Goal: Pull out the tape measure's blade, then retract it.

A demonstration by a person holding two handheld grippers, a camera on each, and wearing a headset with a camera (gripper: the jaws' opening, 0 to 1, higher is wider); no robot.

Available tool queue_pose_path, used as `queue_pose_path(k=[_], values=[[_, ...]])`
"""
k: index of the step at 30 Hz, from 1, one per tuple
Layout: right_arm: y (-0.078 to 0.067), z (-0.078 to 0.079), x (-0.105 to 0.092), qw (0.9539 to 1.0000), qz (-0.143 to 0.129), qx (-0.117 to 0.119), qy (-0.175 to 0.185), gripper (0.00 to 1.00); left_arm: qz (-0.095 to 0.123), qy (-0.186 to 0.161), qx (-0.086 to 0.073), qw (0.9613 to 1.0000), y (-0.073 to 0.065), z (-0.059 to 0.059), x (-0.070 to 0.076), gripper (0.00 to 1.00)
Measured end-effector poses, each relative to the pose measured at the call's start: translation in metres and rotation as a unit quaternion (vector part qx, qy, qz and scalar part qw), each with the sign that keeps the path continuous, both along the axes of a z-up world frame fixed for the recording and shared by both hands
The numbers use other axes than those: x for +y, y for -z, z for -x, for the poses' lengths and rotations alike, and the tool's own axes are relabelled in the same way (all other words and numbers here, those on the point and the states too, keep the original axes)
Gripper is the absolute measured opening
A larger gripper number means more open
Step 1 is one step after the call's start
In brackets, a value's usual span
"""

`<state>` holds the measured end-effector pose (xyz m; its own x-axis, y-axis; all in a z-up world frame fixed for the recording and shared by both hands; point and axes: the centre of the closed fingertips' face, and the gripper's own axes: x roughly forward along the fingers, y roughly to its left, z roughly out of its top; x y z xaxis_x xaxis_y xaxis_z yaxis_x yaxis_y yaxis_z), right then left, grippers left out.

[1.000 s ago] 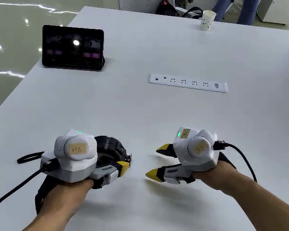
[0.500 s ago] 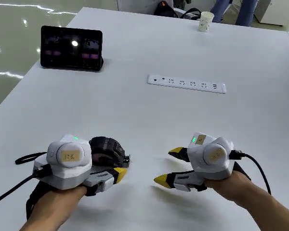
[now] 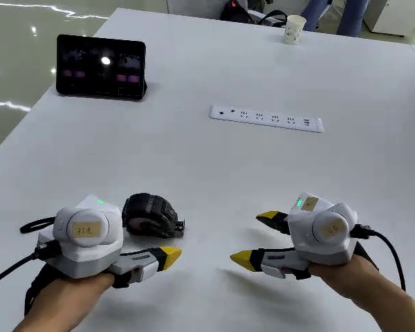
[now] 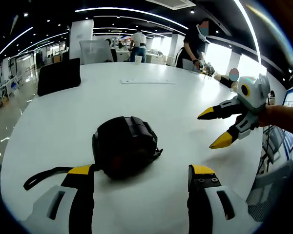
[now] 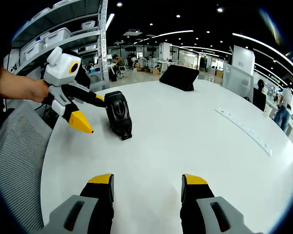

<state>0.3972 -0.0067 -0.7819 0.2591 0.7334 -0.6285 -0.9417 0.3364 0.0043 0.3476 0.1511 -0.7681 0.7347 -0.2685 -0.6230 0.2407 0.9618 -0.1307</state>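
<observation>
Tape measure: we see the black tape measure lying on the white worktop, close to the near edge and toward the left side. No blade is drawn out that we can make out.
Strap: a black strap trails from the case toward the worktop's left edge.
Left gripper: the left gripper sits low over the near edge with its yellow-tipped jaws spread wide and gripping nothing. In its own view the case lies just ahead of the jaws, nearer one of them; we cannot tell whether that tip touches it.
Right gripper: the right gripper is also by the near edge, well apart from the case on its right. Its jaws are spread and hold nothing, pointing toward the tape measure.
Further back: we note a dark tablet propped near the left edge, a white power strip around mid-worktop and a paper cup by the far edge.
</observation>
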Motion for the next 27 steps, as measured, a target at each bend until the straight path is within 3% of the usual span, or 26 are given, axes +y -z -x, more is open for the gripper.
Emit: queue_pose_path(k=[27], values=[[-0.021,0.019,-0.037,0.9972,-0.052,-0.002,0.053,0.68,0.000,0.044,-0.040,0.9982,-0.012,0.014,0.005,0.82]])
